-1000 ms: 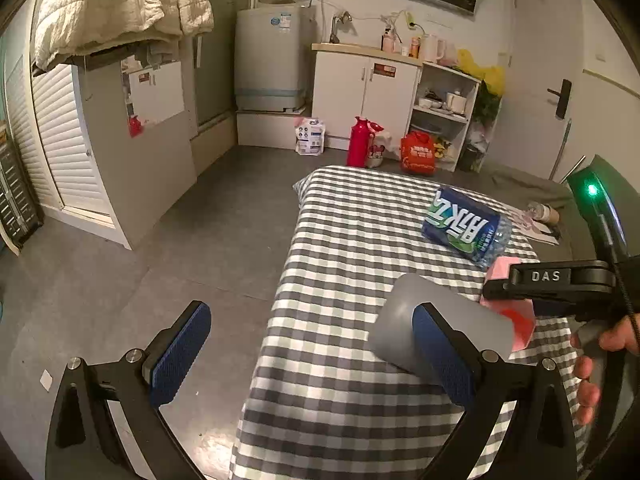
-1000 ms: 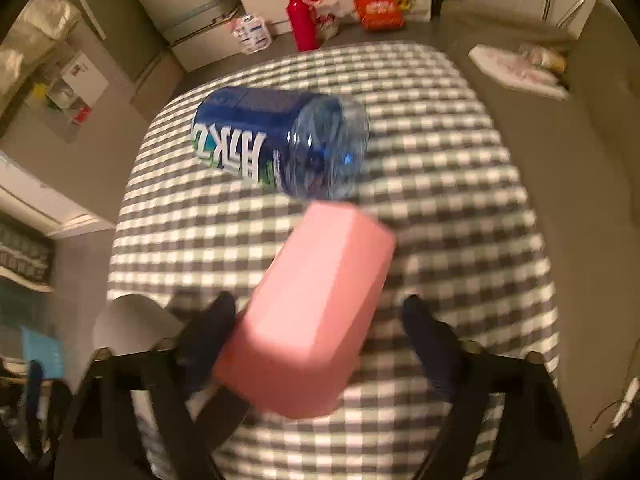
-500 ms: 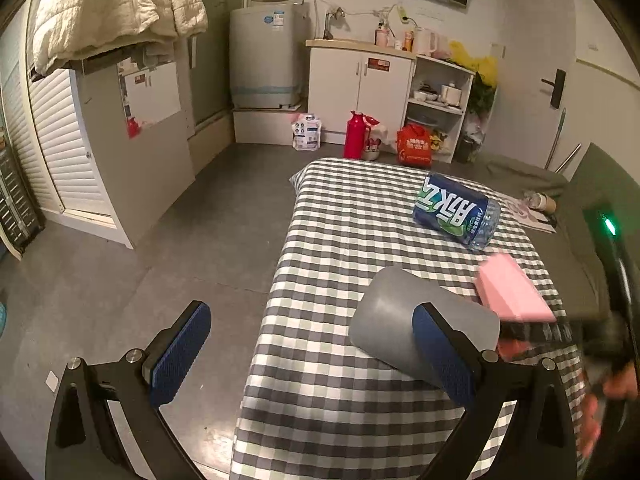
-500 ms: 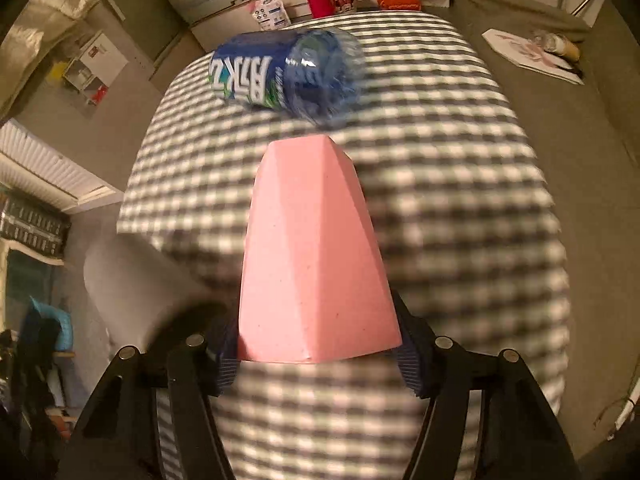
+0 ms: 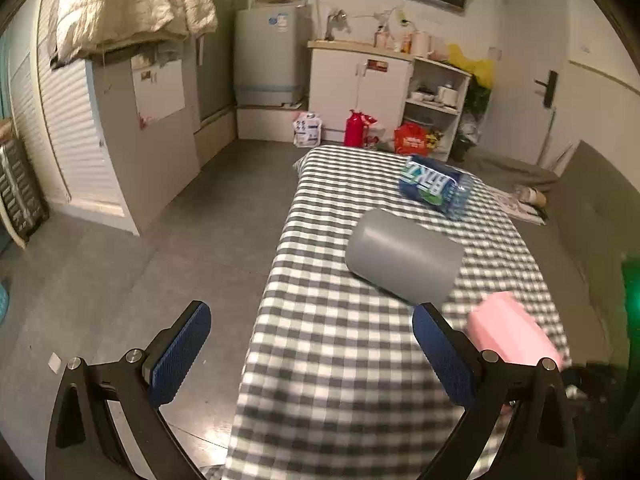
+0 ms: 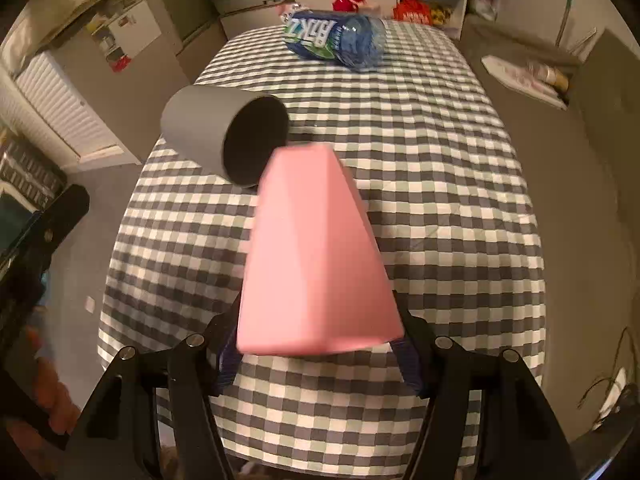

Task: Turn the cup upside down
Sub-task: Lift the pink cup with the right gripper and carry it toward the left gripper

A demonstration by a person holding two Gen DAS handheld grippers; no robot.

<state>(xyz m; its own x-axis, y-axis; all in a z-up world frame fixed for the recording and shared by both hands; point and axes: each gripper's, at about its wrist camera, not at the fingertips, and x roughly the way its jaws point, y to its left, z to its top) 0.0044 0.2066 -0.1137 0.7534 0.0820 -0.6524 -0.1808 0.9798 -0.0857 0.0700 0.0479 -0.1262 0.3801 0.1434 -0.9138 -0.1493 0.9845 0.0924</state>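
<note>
While the right tongs (image 6: 316,356) are clamped on the wide end of the pink cup (image 6: 312,256), its narrow closed end points forward, so the cup hangs above the checked counter (image 6: 440,160) roughly on its side. To finish well, I'd judge the wrist should roll until the rim faces straight down, then lower onto a bare patch of cloth, well apart from the grey cup (image 6: 224,132) lying just ahead and the blue bottle (image 6: 336,38) beyond. Release only once the rim sits flat. The left tongs (image 5: 312,356) are spread wide, holding nothing, off the counter's left edge.
</note>
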